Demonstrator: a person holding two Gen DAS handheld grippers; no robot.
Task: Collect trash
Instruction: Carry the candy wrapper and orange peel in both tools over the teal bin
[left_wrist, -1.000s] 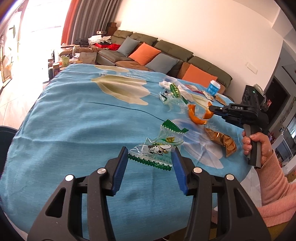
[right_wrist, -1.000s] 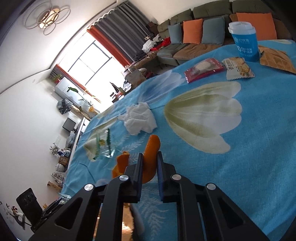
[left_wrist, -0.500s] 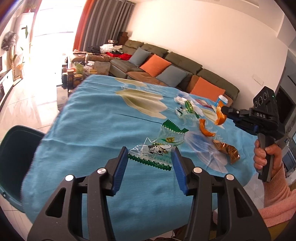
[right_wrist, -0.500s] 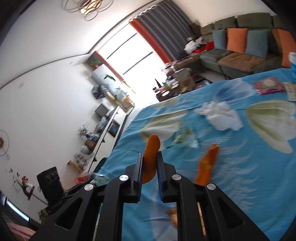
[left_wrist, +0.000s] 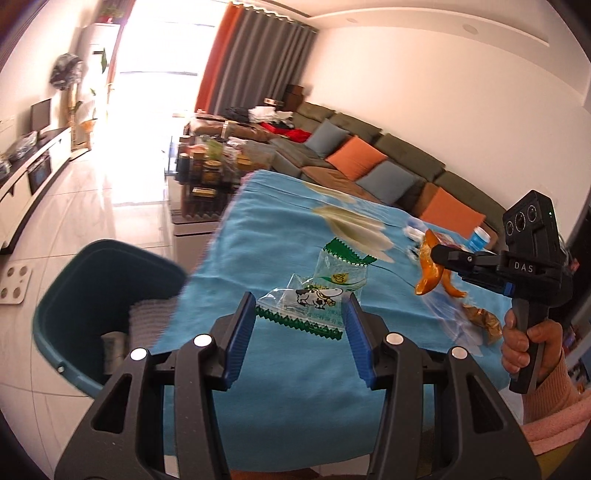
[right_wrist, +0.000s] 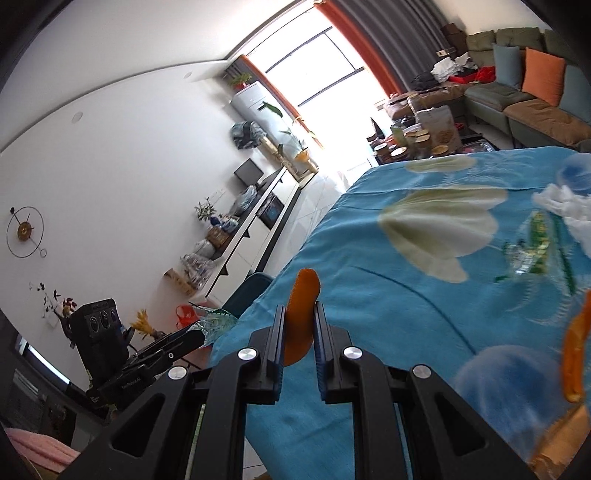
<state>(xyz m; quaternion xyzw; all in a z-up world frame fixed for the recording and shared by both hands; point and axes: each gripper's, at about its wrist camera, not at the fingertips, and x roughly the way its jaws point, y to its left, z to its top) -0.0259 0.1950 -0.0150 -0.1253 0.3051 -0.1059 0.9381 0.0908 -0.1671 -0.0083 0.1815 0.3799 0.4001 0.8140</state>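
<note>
Green sofa (left_wrist: 388, 158), white walls (bright window (right_wrist: 332, 62))

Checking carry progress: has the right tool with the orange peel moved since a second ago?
Yes. The right tool, shut on the orange peel, swung from mid-table toward the tablecloth edge.

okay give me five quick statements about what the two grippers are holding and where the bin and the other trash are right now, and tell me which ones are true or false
1. The right gripper is shut on an orange peel. True.
2. The left gripper holds a clear cow-print wrapper between its fingers. True.
3. The teal bin stands on the table. False: it stands on the floor, beside the corner of the table with the blue cloth.
4. No peel is left on the cloth. False: another orange peel piece lies there, at the right edge of the right wrist view.
5. The crumpled white tissue is already in the bin. False: it lies on the cloth.
</note>
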